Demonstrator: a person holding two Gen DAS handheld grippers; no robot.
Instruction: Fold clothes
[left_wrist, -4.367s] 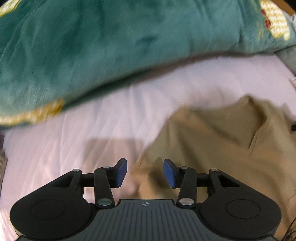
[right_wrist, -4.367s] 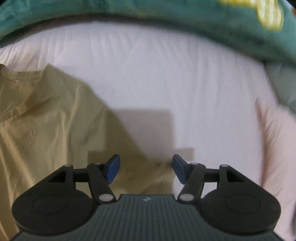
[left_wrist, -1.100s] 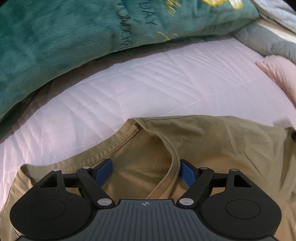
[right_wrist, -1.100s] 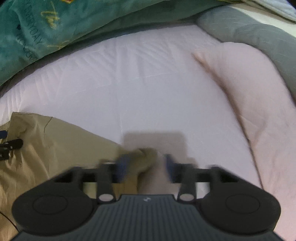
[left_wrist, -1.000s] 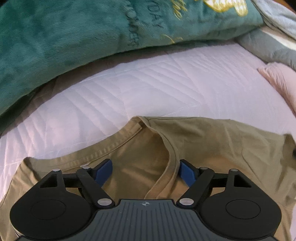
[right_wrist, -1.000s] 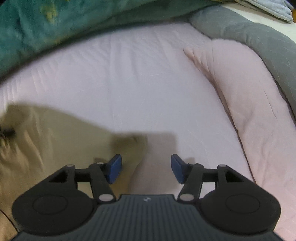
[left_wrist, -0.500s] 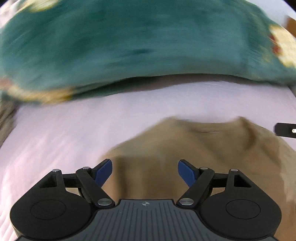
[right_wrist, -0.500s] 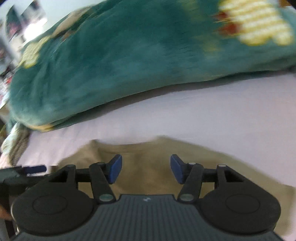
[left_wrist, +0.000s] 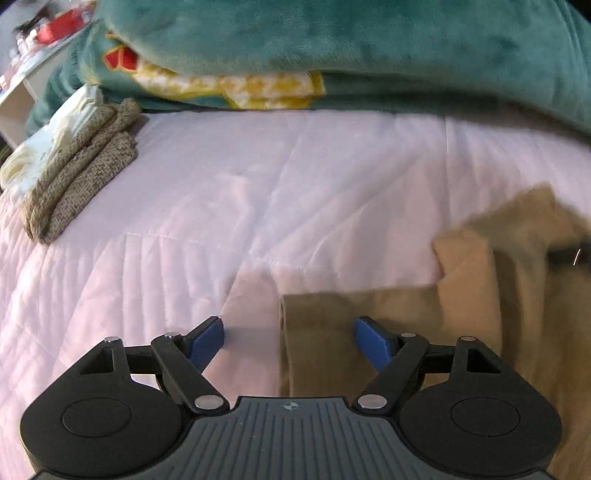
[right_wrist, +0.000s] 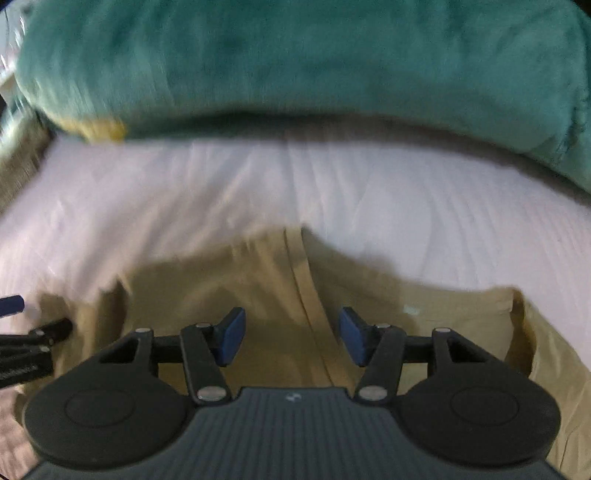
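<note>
A khaki T-shirt (left_wrist: 480, 306) lies on the white quilted bed (left_wrist: 258, 206). In the left wrist view its folded left edge runs between my fingers. My left gripper (left_wrist: 290, 341) is open and empty, low over that edge. In the right wrist view the shirt (right_wrist: 266, 295) spreads below, with its collar band (right_wrist: 306, 295) running between the fingers. My right gripper (right_wrist: 290, 336) is open and empty just above the cloth. The left gripper's fingers (right_wrist: 33, 332) show at the left edge of the right wrist view.
A big teal plush blanket (left_wrist: 332, 48) lies along the far side of the bed and also shows in the right wrist view (right_wrist: 295, 59). A folded grey knit garment (left_wrist: 81, 166) lies at the left, on a pale patterned cloth (left_wrist: 44, 140).
Both grippers have swung left over the shirt. The left one has come to the shirt's left edge, and the folded knit garment has come into view. Both stay open.
</note>
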